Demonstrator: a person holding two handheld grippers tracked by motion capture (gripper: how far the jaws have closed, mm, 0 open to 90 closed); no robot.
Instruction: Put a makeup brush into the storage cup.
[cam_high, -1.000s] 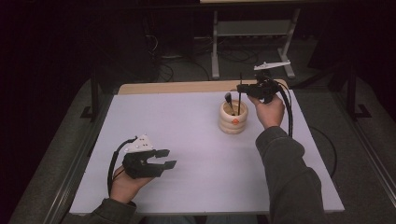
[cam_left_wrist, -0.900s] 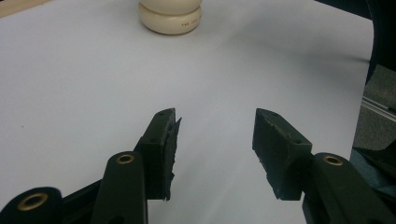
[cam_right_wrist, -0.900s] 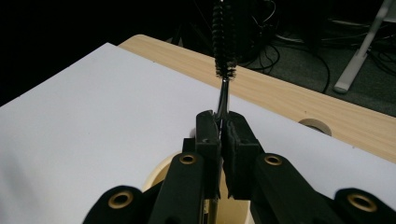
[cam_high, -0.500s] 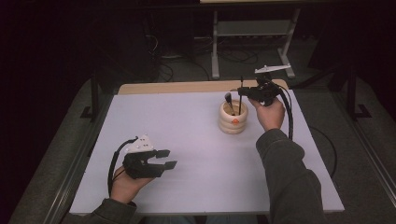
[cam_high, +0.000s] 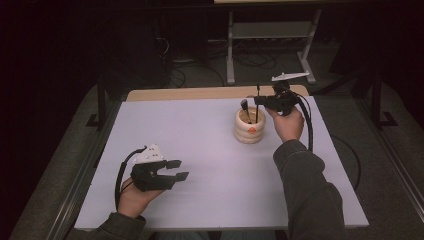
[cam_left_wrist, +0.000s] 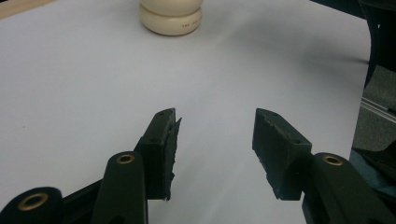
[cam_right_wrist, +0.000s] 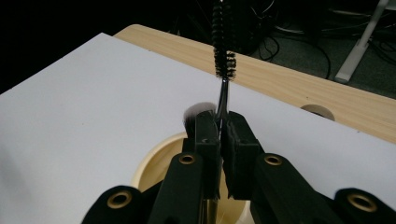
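Note:
A cream ribbed holder stands on the white table top, right of centre; its base also shows far off in the left gripper view as the holder. My right gripper hovers over it, shut on the thin stem of a black spiral brush that stands upright with its bristles on top. A soft makeup brush leans inside the holder. My left gripper rests low at the front left, open, with nothing between its fingers.
The white sheet covers most of the table; a strip of bare wood runs along the far edge. Metal stand legs and cables lie on the dark floor beyond. A dark sleeve crosses the front right.
The right gripper with the spiral brush has shifted slightly over the holder. The left gripper has stayed where it was.

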